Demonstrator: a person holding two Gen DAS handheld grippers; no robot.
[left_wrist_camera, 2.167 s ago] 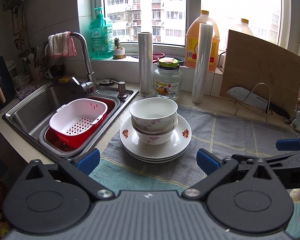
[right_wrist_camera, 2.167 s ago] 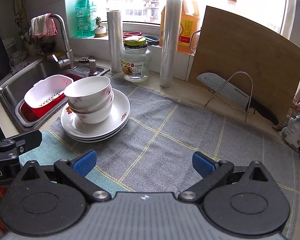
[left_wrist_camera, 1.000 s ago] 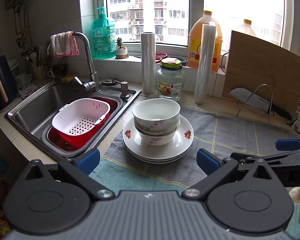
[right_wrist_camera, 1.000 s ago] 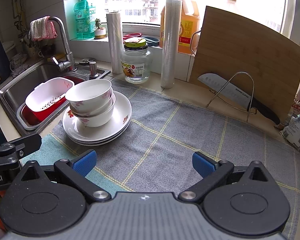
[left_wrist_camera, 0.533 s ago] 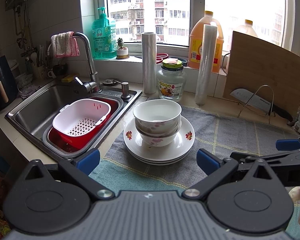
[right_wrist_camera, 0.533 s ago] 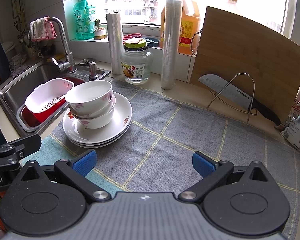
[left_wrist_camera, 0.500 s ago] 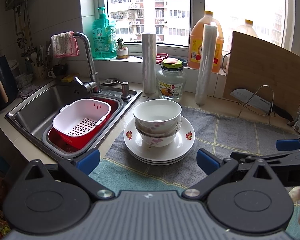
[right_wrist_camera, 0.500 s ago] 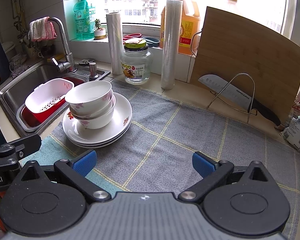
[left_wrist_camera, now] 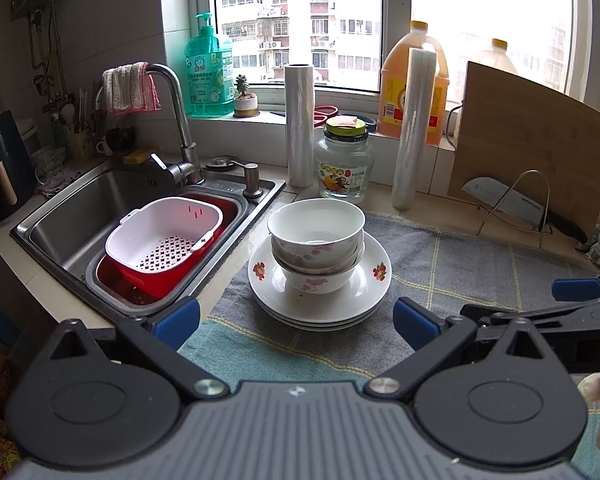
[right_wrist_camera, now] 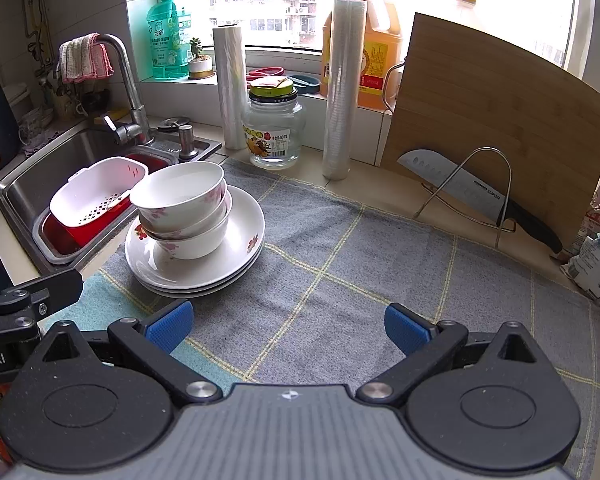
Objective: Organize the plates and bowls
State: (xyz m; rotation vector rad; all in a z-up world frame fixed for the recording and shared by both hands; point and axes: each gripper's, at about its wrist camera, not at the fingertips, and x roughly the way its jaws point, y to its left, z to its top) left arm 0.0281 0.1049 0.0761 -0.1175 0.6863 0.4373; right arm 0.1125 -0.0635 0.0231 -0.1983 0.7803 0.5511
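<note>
- Left claw [left_wrist_camera: 296,318]: jaws wide apart, nothing between them, hovering over the teal edge of the cloth [left_wrist_camera: 480,264], aimed at the dish stack at 12 o'clock.
- Right claw [right_wrist_camera: 287,326]: jaws also wide apart and empty, over bare grey cloth; the stack sits at its 10 o'clock, clear of both blue pads [right_wrist_camera: 168,326].
- Each claw shows in the other's view: right one at 3 o'clock in the left wrist view, left one at 9 o'clock in the right wrist view.
- Bowls [left_wrist_camera: 316,236]: white with pink flowers, nested upright, top one empty. I count three from the right wrist view.
- Plates [left_wrist_camera: 364,284]: white with red flower marks, stacked flat under the bowls, on the left part of the cloth on the bench [right_wrist_camera: 384,184], just beside the sink [left_wrist_camera: 60,220].
- Sink holds a white colander basket [left_wrist_camera: 164,236] sitting tilted in a red tub [left_wrist_camera: 148,284].
- At 12 o'clock behind the stack: glass jar [left_wrist_camera: 342,160] between two upright film rolls [left_wrist_camera: 299,124].
- At 2 o'clock: cutting board [right_wrist_camera: 496,120] leaning against the wall, knife [right_wrist_camera: 476,192] resting on a wire stand in front of it.
</note>
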